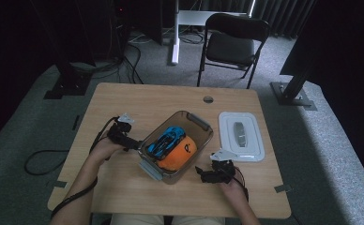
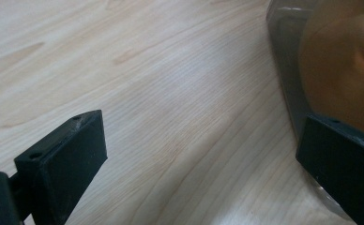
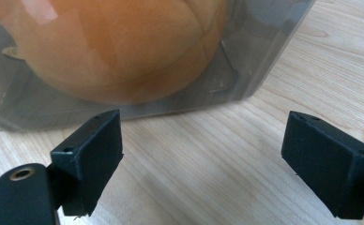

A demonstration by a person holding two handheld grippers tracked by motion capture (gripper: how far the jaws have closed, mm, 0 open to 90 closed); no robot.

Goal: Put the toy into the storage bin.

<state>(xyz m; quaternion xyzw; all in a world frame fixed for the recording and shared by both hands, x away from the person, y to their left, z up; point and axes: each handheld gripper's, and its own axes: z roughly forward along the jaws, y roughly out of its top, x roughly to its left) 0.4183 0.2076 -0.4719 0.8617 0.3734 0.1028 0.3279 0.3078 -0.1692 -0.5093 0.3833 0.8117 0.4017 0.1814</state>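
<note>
High view: a clear container (image 1: 176, 144) holding an orange cap (image 1: 179, 155) lies mid-tabletop (image 1: 124, 101), long axis running 1 to 7 o'clock, flanked by wide-open left gripper (image 1: 132, 144) at 9 and right gripper (image 1: 200, 171) at 4.

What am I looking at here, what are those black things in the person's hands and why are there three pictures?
A person sits at a wooden table and holds a hand-operated gripper in each hand, a tool with two black jaws. The high view comes from a fixed camera above the table. The other two come from small cameras riding on each gripper, looking out along its jaws.

On the table stands a clear plastic container holding a blue toy car and an orange cap. Its white lid lies apart, to the right.

The left gripper is at the container's left side, the right gripper near its front right corner. Both have their jaws wide apart and hold nothing.
</note>
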